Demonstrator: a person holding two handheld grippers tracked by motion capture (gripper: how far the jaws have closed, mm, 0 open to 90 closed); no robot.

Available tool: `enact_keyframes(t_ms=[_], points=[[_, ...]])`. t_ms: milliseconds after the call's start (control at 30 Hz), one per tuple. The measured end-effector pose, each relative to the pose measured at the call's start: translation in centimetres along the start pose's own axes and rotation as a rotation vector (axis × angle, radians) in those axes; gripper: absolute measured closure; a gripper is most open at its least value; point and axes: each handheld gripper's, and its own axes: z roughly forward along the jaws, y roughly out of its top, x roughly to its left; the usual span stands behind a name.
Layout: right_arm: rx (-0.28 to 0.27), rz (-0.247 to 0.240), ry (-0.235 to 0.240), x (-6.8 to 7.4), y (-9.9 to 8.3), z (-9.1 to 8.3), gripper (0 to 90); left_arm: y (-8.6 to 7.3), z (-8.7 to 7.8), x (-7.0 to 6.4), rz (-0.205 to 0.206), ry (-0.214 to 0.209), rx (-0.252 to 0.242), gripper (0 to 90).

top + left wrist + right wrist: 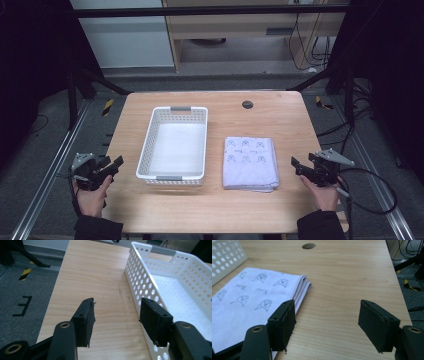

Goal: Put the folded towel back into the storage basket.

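Note:
A white perforated basket [173, 143] stands empty on the wooden table [215, 205], left of centre. To its right lies a folded pale lilac cloth [250, 162] printed with small animal faces. My left gripper [114, 165] hovers at the table's left edge, open, beside the basket wall [140, 282]. My right gripper [296, 165] hangs at the right edge, open, with the cloth [249, 297] just left of its jaws. Open and empty in their own views are the left gripper [116, 312] and the right gripper [327, 315].
A dark round grommet [247, 104] sits in the table near its far edge. Cables trail on the floor at the right [370, 195]. Black frame legs and yellow-black tape marks [108, 106] flank the table.

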Motion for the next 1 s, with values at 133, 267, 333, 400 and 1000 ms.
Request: enact_keyframes(t_ms=[133,267,333,400,1000], points=[[-0.027,-0.01,0.005,0.2,0.6,-0.8,31.5,0.7,-0.8,-1.3,0.027,-0.036,-0.02,44.5],[-0.046,-0.009,0.018,0.4,0.9,-1.7,32.3,1.0,-1.2,-2.4,0.057,-0.056,-0.017,44.5],[-0.048,-0.005,0.035,0.6,0.9,-2.1,32.5,1.3,-1.3,-3.6,0.07,-0.088,-0.017,44.2],[-0.045,-0.014,0.032,0.6,0.9,-2.2,32.6,1.5,-1.3,-4.0,0.084,-0.093,-0.014,44.1],[-0.064,-0.027,0.111,1.9,4.2,-3.1,27.4,4.4,0.4,-13.3,0.177,-0.248,-0.023,40.5]])
